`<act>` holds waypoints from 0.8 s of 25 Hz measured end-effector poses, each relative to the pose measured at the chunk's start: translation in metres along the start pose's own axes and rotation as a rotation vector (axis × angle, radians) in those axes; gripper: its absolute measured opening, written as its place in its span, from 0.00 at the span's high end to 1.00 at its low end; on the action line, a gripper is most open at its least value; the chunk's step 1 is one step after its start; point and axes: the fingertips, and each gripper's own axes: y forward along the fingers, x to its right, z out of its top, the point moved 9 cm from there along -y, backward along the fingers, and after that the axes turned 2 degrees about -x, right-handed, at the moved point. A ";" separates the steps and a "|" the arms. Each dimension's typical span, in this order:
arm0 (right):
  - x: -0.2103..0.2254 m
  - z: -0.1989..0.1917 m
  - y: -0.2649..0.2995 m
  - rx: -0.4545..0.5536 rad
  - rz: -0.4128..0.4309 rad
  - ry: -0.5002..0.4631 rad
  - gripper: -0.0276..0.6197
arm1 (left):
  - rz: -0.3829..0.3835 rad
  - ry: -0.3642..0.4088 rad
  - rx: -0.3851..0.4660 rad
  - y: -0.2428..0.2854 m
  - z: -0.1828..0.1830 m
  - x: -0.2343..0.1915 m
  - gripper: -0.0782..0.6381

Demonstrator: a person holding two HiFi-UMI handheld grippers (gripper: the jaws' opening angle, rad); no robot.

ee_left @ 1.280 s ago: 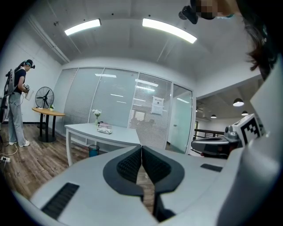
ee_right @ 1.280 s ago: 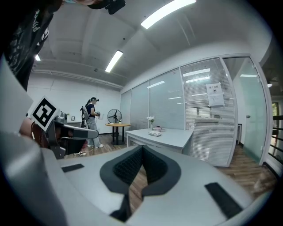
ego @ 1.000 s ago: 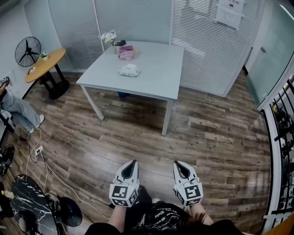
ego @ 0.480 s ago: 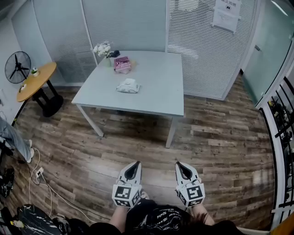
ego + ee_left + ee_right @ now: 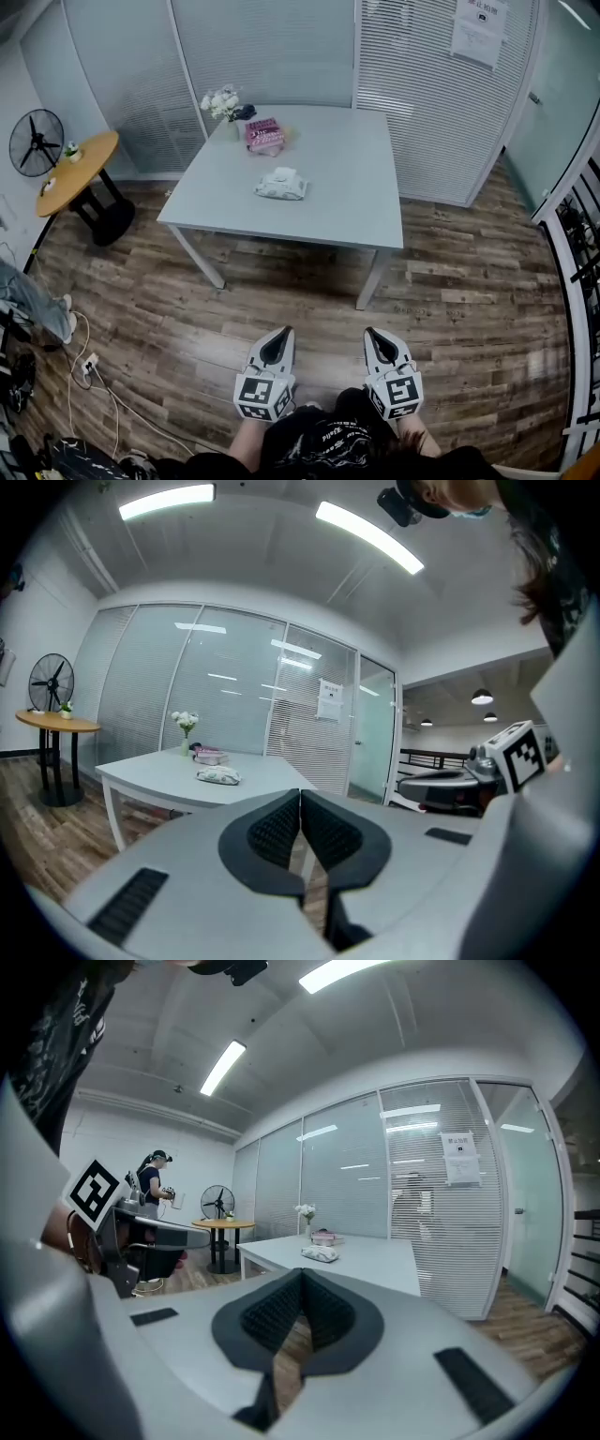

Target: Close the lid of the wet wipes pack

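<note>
The wet wipes pack (image 5: 281, 185) is a pale soft pouch lying near the middle of the grey table (image 5: 342, 202); it shows small in the left gripper view (image 5: 218, 776) and the right gripper view (image 5: 321, 1253). Whether its lid is up I cannot tell from this distance. My left gripper (image 5: 279, 342) and right gripper (image 5: 377, 341) are held side by side low in the head view, well short of the table, over the wood floor. Both have their jaws shut with nothing between them (image 5: 300, 803) (image 5: 301, 1283).
A pink box (image 5: 264, 135) and a vase of white flowers (image 5: 223, 105) stand at the table's far end. A round wooden side table (image 5: 80, 173) and a fan (image 5: 35, 142) are at the left. Cables (image 5: 89, 375) trail on the floor at lower left. Glass walls with blinds back the room.
The table and the pack have come nearer and lower in the head view, so I have moved towards them. Both grippers keep their place side by side and stay shut.
</note>
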 end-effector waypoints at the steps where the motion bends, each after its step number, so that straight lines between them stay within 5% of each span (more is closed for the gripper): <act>1: -0.001 0.000 0.006 -0.004 0.005 0.001 0.96 | 0.004 -0.005 -0.001 0.001 -0.001 -0.005 0.88; 11: 0.030 0.014 0.109 0.013 0.094 0.007 0.96 | 0.097 -0.022 -0.006 0.055 0.010 -0.050 0.88; 20: 0.106 0.043 0.215 0.033 0.215 -0.016 0.96 | 0.182 -0.049 0.011 0.159 0.047 -0.076 0.88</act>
